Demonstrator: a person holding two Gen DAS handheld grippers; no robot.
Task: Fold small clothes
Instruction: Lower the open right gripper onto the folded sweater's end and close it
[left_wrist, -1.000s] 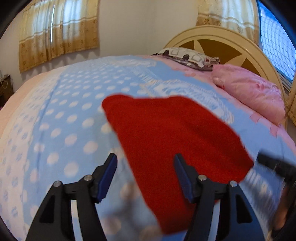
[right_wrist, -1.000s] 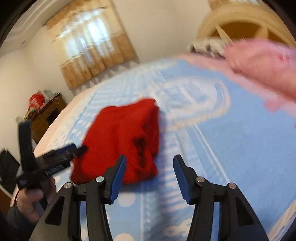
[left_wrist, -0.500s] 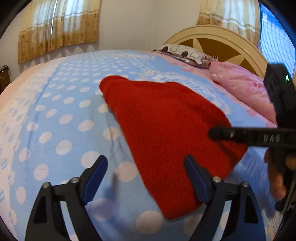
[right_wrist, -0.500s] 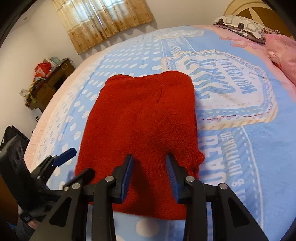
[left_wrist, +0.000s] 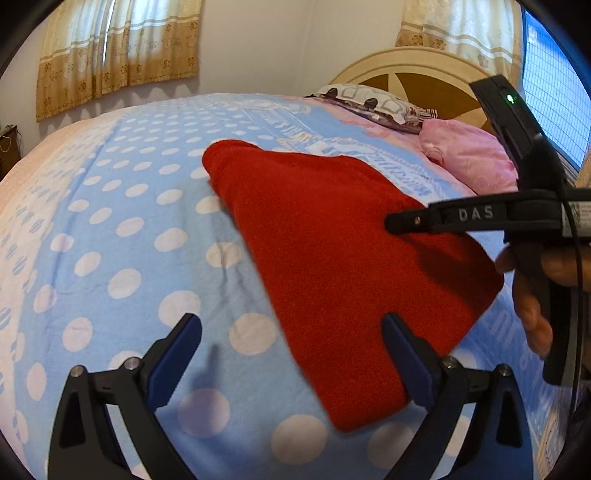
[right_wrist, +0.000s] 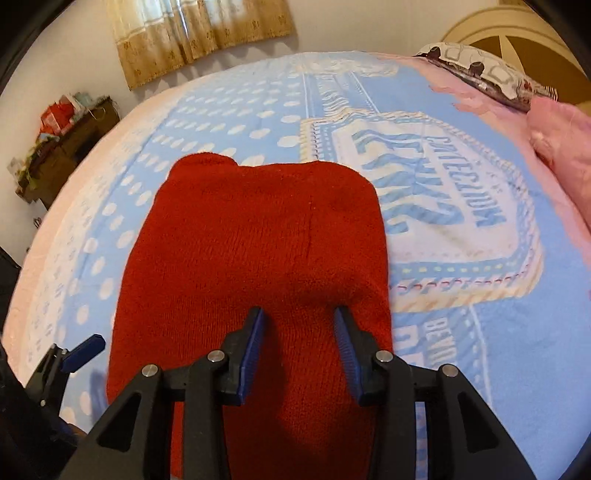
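A red knitted garment (left_wrist: 340, 251) lies folded flat on the blue polka-dot bed cover (left_wrist: 122, 258); it also shows in the right wrist view (right_wrist: 255, 258). My left gripper (left_wrist: 291, 328) is open wide and empty, low over the garment's near left edge. My right gripper (right_wrist: 299, 317) is open with a narrower gap, its fingers over the garment's near end, holding nothing. The right gripper shows from the side in the left wrist view (left_wrist: 391, 223), above the garment. A blue finger of the left gripper (right_wrist: 83, 350) shows at the lower left of the right wrist view.
A pink pillow (left_wrist: 472, 155) and a patterned pillow (left_wrist: 373, 103) lie by the cream headboard (left_wrist: 413, 70). A cluttered dark cabinet (right_wrist: 62, 147) stands beyond the bed's far side. Curtains (left_wrist: 114, 48) hang on the wall.
Both grippers have come down close over the garment. The left gripper has opened wider. The right gripper has narrowed its gap and moved over the garment's near end.
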